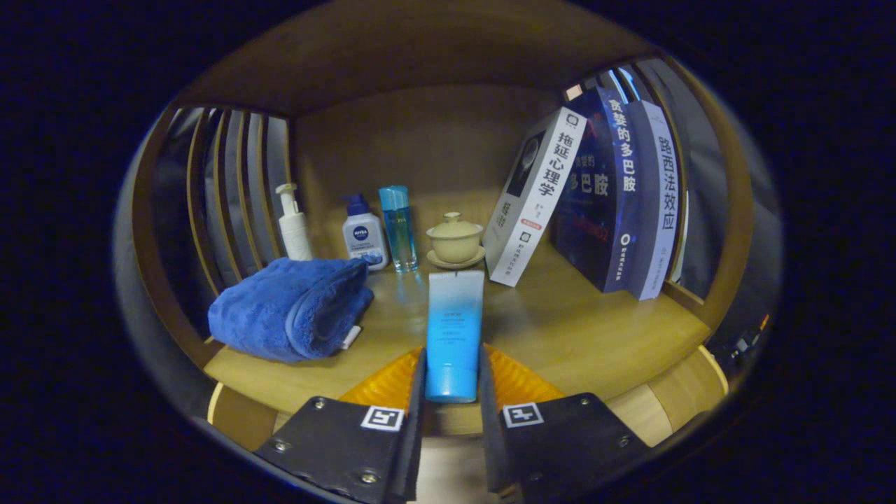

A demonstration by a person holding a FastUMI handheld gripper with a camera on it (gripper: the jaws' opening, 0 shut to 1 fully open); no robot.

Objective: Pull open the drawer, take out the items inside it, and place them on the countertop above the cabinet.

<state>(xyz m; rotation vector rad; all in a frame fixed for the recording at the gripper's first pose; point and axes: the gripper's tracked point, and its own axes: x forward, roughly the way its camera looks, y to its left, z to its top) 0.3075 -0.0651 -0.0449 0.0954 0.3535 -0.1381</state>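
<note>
Wood countertop (574,336) ahead; tool (451,392) clamps smooth plastic tube (453,336) w/ both fingers.

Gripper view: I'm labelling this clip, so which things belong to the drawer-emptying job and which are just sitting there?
Job:
- blue tube, clamped between the gripper fingers
- wooden countertop, its target

Bystanders:
- blue towel
- pump bottle
- lotion bottle
- clear blue bottle
- lidded teacup
- three books

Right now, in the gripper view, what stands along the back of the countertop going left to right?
White pump bottle → white bottle with blue cap → clear blue bottle → lidded cup on a saucer → leaning books. The gripper is shut on a blue tube in front of them.
</note>
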